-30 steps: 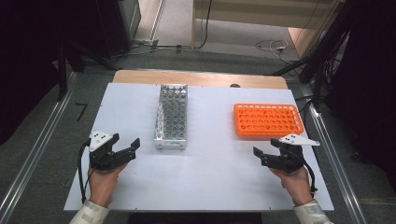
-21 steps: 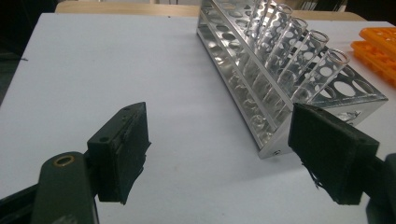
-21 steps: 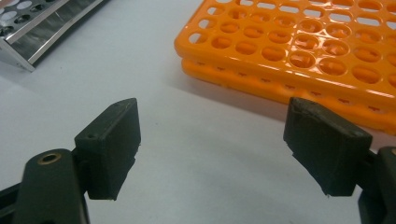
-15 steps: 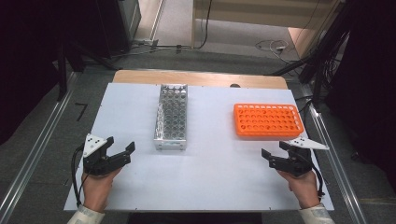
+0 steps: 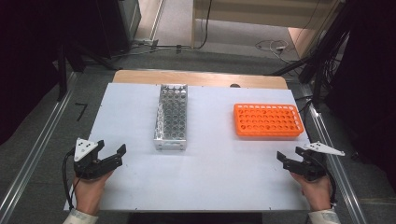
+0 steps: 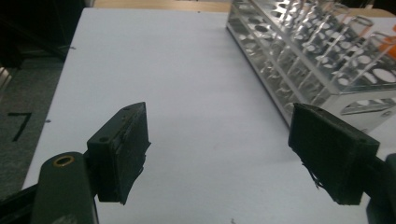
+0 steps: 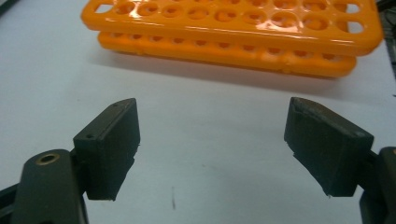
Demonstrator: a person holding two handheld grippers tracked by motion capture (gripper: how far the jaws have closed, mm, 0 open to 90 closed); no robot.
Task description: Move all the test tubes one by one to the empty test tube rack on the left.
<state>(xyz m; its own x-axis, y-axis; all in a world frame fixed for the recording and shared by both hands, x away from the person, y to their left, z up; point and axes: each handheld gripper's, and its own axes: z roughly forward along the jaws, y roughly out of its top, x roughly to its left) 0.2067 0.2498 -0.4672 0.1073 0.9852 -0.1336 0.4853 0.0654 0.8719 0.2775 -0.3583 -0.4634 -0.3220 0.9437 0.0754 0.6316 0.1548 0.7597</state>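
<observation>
Jaws spread wide and empty, the left gripper (image 5: 112, 156) and right gripper (image 5: 288, 158) hover at the near corners of a white table (image 5: 210, 177), facing a clear tube rack (image 5: 171, 116) and an orange tube rack (image 5: 267, 120).

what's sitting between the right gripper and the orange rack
Nothing: the right gripper view shows bare white table between the right gripper and the orange plastic tube rack.

A clear rack (image 5: 171, 117) of empty round wells lies flat with its long side running away from the desk's (image 5: 210, 163) near edge, left of centre, while an orange rack (image 5: 268, 120), also empty, lies crosswise well to its right.
</observation>
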